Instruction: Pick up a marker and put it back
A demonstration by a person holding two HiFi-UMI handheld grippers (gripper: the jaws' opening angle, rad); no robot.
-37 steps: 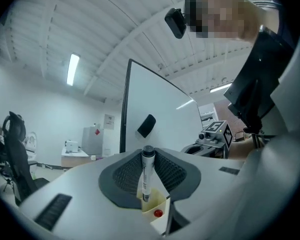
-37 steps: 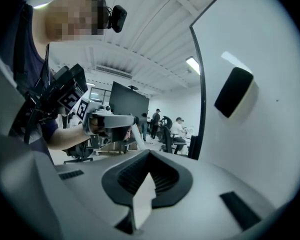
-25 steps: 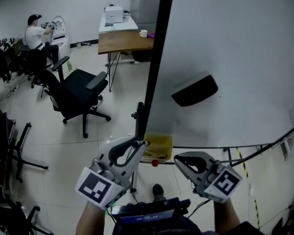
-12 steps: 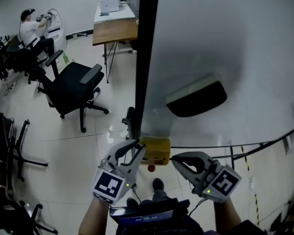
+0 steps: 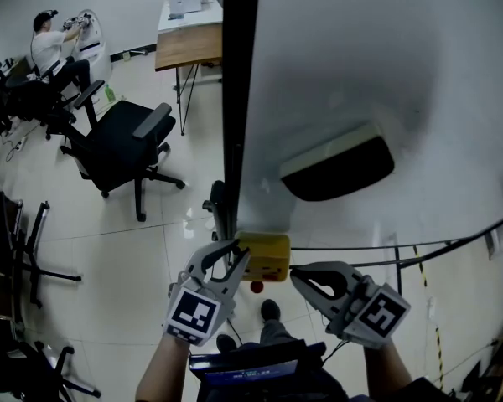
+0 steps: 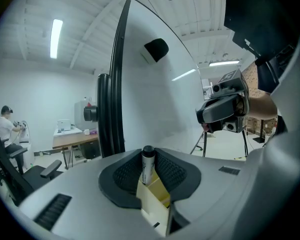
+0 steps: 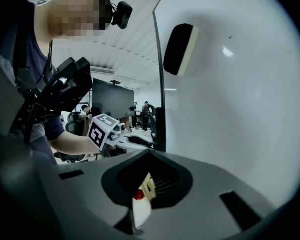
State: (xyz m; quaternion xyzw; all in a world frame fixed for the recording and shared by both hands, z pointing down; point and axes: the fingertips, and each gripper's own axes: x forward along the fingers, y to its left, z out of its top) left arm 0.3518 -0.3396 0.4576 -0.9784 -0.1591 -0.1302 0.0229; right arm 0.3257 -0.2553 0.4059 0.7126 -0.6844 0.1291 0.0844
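A marker [image 6: 148, 165] with a black cap stands upright between the pads of my left gripper [image 5: 237, 255], which is shut on it. The gripper's tips are at a yellow box [image 5: 268, 256] that hangs at the whiteboard's lower left corner; the same box [image 6: 157, 198] shows just under the marker. The marker itself is hidden in the head view. A red marker cap [image 5: 256, 287] pokes out below the box. My right gripper [image 5: 295, 272] hovers just right of the box, holding nothing, its jaws a narrow gap apart; the box [image 7: 147, 185] and red cap [image 7: 138, 195] show through that gap.
The whiteboard [image 5: 386, 74] fills the right side, with a black eraser [image 5: 339, 170] stuck on it and a black frame post [image 5: 235, 99] along its left edge. A black office chair [image 5: 121, 145], a wooden desk [image 5: 189, 44] and a seated person [image 5: 50, 44] are farther left.
My left gripper has sunk with the marker and closed in on the yellow box. The right gripper has stayed nearly where it was.
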